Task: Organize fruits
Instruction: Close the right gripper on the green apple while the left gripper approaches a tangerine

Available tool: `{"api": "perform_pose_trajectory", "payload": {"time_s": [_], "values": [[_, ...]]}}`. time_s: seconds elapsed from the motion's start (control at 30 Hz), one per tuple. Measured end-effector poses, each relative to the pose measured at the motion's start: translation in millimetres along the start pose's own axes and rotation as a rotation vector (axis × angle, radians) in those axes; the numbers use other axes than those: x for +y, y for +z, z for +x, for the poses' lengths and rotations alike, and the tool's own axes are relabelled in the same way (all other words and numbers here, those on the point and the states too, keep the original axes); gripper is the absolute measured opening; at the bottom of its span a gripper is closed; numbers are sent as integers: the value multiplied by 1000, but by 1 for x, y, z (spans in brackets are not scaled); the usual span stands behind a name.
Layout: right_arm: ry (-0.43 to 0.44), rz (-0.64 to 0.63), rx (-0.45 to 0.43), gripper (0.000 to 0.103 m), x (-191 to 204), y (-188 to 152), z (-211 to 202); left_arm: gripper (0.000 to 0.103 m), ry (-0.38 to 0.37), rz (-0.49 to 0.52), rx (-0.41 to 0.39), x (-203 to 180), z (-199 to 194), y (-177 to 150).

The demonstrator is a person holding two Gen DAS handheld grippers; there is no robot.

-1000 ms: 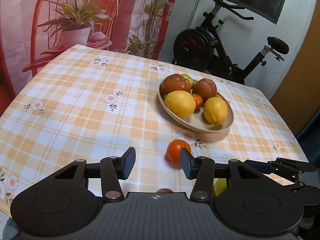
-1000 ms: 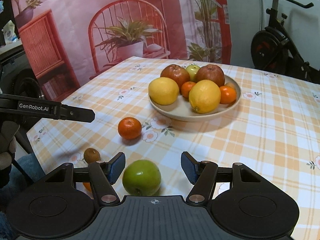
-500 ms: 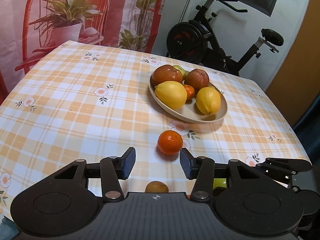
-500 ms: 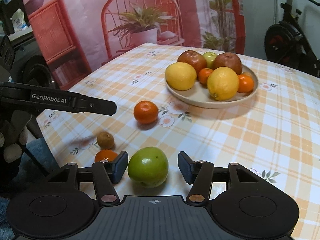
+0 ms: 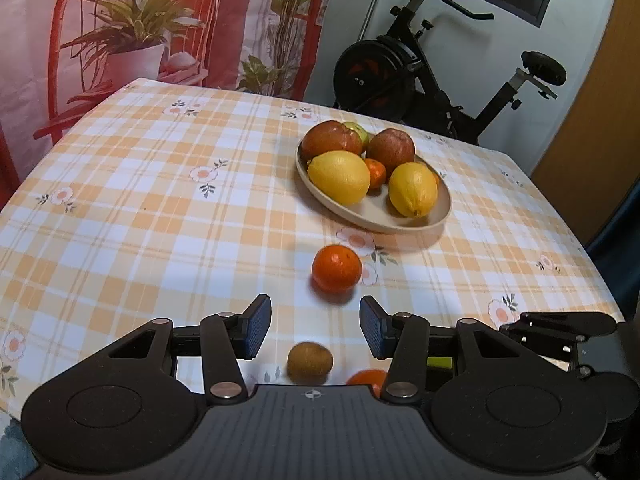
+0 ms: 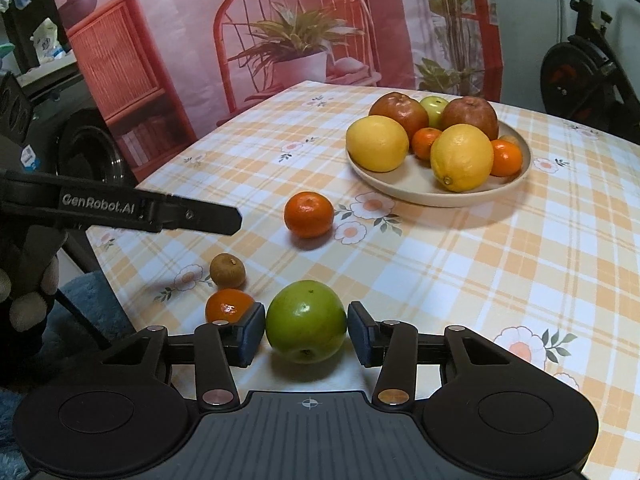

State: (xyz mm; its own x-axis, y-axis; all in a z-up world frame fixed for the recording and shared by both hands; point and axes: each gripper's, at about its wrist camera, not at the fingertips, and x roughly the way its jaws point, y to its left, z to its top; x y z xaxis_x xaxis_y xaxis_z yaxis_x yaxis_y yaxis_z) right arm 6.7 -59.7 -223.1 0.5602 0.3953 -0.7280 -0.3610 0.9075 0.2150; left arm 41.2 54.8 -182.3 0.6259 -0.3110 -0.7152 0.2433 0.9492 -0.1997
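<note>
my right claw (image 6: 306,332) sits around the green apple (image 6: 306,322) on the checked surface (image 6: 460,264); its pads are right at the apple's sides, but i cannot tell whether they press it. a small orange (image 6: 228,306) lies just left of the apple, a kiwi (image 6: 227,269) beyond it. my left claw (image 5: 315,327) is spread wide and holds nothing, above the kiwi (image 5: 310,362), with a loose orange (image 5: 337,268) ahead. the plate (image 6: 400,186) of lemons, apples and small oranges stands farther back.
</note>
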Motion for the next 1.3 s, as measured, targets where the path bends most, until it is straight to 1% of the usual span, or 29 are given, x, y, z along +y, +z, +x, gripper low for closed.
{"api": "perform_pose_trajectory", "payload": {"time_s": [0.4,0.67,0.8,0.97,1.1,1.3], "values": [[-37,18,-71,41,-5,-10,-11,51,-18,-43,49,-9,-13,-21],[-51,-16,-112,41,-6,-21,-13,51,-25,-13,91,-22,-9,-32],[-66,-35,-134,41,-8,-25,-17,51,-27,-13,109,-26,-5,-33],[-90,-17,-156,41,-21,-26,-21,51,-24,-22,122,-31,1,-33],[-91,3,-165,41,-29,-26,-23,51,-22,-18,128,-34,5,-31],[-86,4,-167,41,-30,-26,-22,51,-2,-13,147,-34,12,-30]]}}
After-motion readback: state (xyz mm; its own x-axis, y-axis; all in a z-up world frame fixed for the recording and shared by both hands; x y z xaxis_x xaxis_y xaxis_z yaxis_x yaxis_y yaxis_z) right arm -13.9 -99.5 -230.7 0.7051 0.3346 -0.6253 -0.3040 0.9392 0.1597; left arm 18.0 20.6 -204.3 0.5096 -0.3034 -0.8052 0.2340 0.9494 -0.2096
